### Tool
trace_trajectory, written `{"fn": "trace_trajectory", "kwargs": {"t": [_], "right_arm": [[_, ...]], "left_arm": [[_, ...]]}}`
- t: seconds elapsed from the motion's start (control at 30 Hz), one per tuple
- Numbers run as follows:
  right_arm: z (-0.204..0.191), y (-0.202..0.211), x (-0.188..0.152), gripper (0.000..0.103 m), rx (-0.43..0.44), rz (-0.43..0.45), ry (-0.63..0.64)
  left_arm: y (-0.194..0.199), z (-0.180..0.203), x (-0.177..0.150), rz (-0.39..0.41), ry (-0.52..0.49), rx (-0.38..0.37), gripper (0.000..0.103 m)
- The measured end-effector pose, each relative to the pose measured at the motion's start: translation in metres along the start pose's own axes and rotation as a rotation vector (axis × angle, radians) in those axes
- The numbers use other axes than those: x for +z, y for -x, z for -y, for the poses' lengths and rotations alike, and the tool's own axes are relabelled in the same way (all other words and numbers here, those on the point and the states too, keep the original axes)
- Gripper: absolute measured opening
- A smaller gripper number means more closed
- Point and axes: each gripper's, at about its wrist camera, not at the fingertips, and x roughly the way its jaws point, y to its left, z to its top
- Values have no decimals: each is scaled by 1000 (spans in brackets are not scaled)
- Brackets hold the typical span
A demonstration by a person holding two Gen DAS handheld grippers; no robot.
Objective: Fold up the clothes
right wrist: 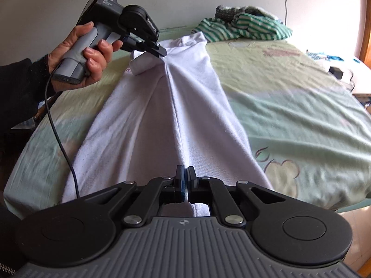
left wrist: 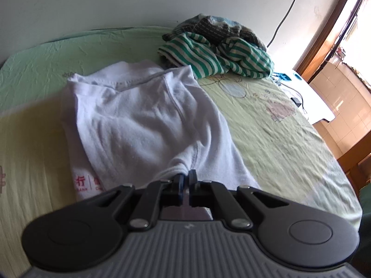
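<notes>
A white cotton shirt lies stretched lengthwise across a bed covered with a pale green and yellow cartoon-print sheet, pinched at both ends by a pair of hand-held tongs. In the right wrist view, the right tongs are closed on a raised ridge of the fabric at the near end, the cloth drawn into a crease that runs up the middle of the garment. At the far end of that crease, the left tongs are clamped on the shirt close to its sleeve, their grey handle gripped by the person's left hand emerging from a dark sleeve, with a black cable trailing down from the handle. The left wrist view shows the left tongs shut on a gathered fold of the white fabric, with red printed characters visible at the shirt's near-left edge. Beyond the shirt, near the white wall, sits a crumpled green-and-white striped garment against a heap of darker patterned clothes. Small dark and blue objects, too small to identify, lie at the bed's right edge
</notes>
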Motion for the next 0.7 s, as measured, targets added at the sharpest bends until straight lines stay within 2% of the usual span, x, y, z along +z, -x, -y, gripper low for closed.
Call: {"fn": "trace_trajectory", "kwargs": {"t": [0.07, 0.17, 0.27, 0.3, 0.37, 0.43, 0.63, 0.67, 0.7], "right_arm": [[-2, -4, -5, 5, 33, -40, -7], [-1, 21, -14, 15, 45, -40, -23], [-3, 42, -32, 36, -54, -91, 55], [-3, 45, -38, 39, -85, -117, 81], [-1, 38, -50, 38, -95, -181, 89], [-6, 26, -58, 38, -143, -198, 132], [-15, 1, -55, 38, -203, -153, 116], [-14, 0, -54, 33, -209, -152, 108], [-14, -1, -53, 11, -214, -153, 100]], "left_arm": [[-9, -2, -5, -21, -5, -2, 0], [-9, -4, -9, -14, -16, -29, 0], [-9, -6, -9, -17, -6, -47, 0], [-10, -6, -9, -21, -3, -45, 0], [-10, -5, -9, -22, 0, -44, 0], [-10, -2, -8, -20, -2, -40, 0], [-6, 5, -8, -17, -26, -20, 0], [-5, 6, -8, -15, -28, -19, 0], [-4, 6, -8, -12, -30, -19, 0]]}}
